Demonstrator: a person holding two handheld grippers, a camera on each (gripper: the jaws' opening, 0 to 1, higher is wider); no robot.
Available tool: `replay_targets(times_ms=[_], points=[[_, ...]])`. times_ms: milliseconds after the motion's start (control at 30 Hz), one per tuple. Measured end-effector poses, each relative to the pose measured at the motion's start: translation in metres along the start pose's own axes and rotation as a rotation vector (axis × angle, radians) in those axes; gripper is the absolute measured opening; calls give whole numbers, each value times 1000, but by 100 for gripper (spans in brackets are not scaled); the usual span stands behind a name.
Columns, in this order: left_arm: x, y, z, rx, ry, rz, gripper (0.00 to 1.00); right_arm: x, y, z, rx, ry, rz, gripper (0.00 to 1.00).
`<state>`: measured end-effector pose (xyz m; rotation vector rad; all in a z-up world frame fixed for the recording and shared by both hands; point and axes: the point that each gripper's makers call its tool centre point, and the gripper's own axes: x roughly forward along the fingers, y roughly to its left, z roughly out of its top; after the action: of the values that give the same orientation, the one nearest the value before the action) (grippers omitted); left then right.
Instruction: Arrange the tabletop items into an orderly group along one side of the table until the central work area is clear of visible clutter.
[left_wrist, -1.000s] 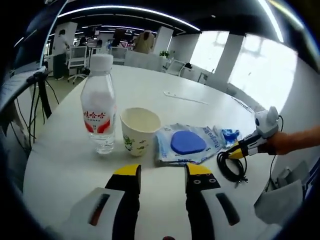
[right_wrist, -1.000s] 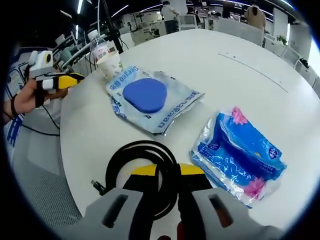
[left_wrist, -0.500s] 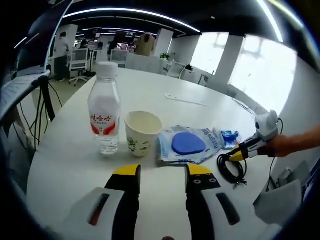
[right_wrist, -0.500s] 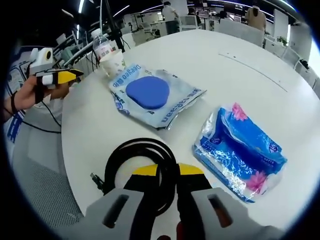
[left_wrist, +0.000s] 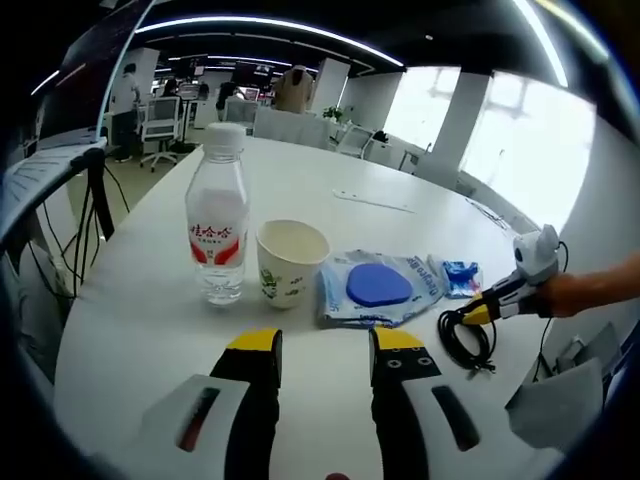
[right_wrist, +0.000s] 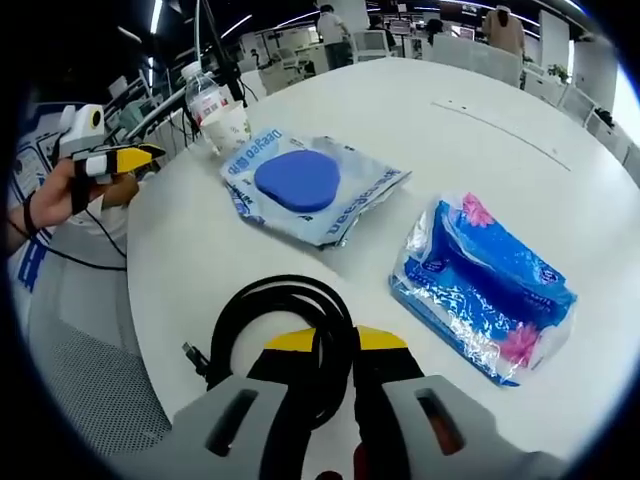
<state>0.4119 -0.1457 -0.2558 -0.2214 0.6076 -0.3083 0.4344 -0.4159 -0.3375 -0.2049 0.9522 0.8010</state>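
On the round white table (left_wrist: 140, 330) stand a clear water bottle (left_wrist: 218, 232) and a paper cup (left_wrist: 291, 262), side by side. Right of them lie a plastic pouch with a blue disc (left_wrist: 378, 286), a blue tissue pack (left_wrist: 461, 274) and a coiled black cable (left_wrist: 464, 336). My left gripper (left_wrist: 327, 346) hovers open in front of the cup, holding nothing. My right gripper (right_wrist: 335, 340) is shut on the black cable (right_wrist: 262, 312) near the table's edge. The pouch (right_wrist: 300, 183) and the tissue pack (right_wrist: 487, 285) lie beyond it.
The right gripper (left_wrist: 497, 297), held by a hand, enters the left gripper view at the right. The left gripper (right_wrist: 108, 158) shows off the table's edge, near the bottle (right_wrist: 204, 99) and cup (right_wrist: 228, 128). Office desks and chairs stand behind. The table (right_wrist: 520, 150) has bare room.
Both views have drifted slightly with the hands. The bottle, cup, pouch and tissue pack stay where they were, and the right gripper still holds the cable.
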Motion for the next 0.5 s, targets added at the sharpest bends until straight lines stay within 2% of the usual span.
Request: replay_targets(times_ms=[367,500], points=[[0,-1,-1,0,2,0,33,-1,0,-1,19,2,-1,12],[0,-1,0,-3,0,-1,33,-1,0,-4,69,0,12,16]])
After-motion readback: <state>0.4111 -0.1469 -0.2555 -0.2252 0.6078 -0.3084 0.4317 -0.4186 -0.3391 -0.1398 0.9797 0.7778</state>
